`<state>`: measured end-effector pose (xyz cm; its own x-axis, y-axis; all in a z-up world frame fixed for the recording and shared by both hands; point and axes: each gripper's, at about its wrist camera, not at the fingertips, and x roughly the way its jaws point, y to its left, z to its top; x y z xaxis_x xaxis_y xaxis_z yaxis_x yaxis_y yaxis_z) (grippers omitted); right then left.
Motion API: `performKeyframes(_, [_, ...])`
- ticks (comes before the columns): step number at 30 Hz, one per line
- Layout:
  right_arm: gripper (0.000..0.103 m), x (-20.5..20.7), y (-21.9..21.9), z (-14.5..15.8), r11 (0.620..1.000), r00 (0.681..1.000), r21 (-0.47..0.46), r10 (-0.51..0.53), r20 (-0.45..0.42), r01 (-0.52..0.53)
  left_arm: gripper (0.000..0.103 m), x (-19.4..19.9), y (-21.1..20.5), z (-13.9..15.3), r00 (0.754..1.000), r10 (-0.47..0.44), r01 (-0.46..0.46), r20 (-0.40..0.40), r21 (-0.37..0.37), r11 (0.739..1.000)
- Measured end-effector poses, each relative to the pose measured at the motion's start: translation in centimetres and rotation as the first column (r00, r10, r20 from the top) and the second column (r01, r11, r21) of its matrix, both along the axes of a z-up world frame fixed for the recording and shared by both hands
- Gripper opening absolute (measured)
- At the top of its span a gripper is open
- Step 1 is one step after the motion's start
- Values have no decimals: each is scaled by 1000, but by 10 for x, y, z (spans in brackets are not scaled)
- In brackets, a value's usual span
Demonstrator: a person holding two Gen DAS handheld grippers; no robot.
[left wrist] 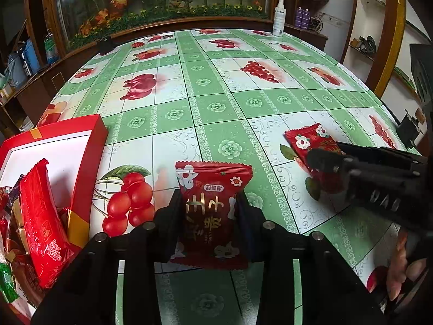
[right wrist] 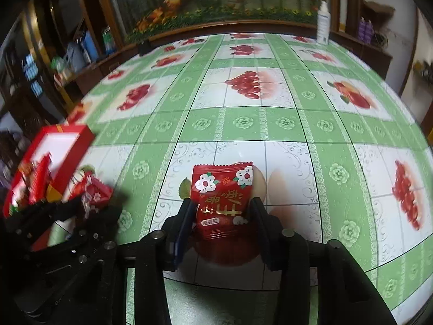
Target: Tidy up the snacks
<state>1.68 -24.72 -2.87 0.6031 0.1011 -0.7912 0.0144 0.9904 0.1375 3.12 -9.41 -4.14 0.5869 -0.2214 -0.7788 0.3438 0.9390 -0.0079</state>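
Left tool (left wrist: 209, 211) is clamped on a red snack packet (left wrist: 213, 189) right up close, red box (left wrist: 89, 146) at near left already half full. Right tool (right wrist: 223, 216) straddles another packet (right wrist: 223, 189) on the counter (right wrist: 243, 124), grip unclear, so two left I'd guess.

Most of the counter (left wrist: 216, 103), covered in a green-and-white fruit-print oilcloth, lies bare from its middle to the far edge, wide enough for either hand-held gripper. On the left edge the open red cardboard box (left wrist: 89, 162) stands with raised walls, snack packets crowding its near end. A white plastic spray bottle (left wrist: 279, 17) stands upright at the far right corner, and a small black object (left wrist: 105, 45) sits at the far left edge
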Motion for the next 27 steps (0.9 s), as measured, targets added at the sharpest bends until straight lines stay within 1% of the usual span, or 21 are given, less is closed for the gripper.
performKeyframes(3, [40, -3, -11, 1, 997, 1000, 74, -21, 5, 20, 33, 0, 1, 0, 1000, -1, 1, -3, -5, 1000])
performKeyframes(6, [38, -4, -15, 2, 994, 1000, 107, -28, 11, 27, 33, 1, 2, 0, 1000, -1, 1, -8, -12, 1000])
performKeyframes(10, [38, -6, -20, 2, 987, 1000, 157, -22, 21, 18, 33, 1, 4, 0, 1000, 3, -3, -14, -20, 1000])
performKeyframes(14, [38, -8, -27, 2, 973, 999, 229, -6, 33, -1, 33, 0, 7, 1, 1000, 4, -5, -22, -33, 999])
performKeyframes(19, [38, -10, -34, 3, 955, 999, 296, -4, 51, -11, 33, -2, 12, 2, 1000, 15, -16, -25, -40, 999])
performKeyframes(22, [38, -11, -37, 4, 947, 998, 322, -8, 64, -13, 33, -5, 14, 8, 1000, 18, -18, -12, -39, 999])
performKeyframes(27, [38, -14, -42, 6, 933, 996, 359, -6, 92, -28, 33, -10, 16, 21, 998, 39, -38, 39, -14, 999])
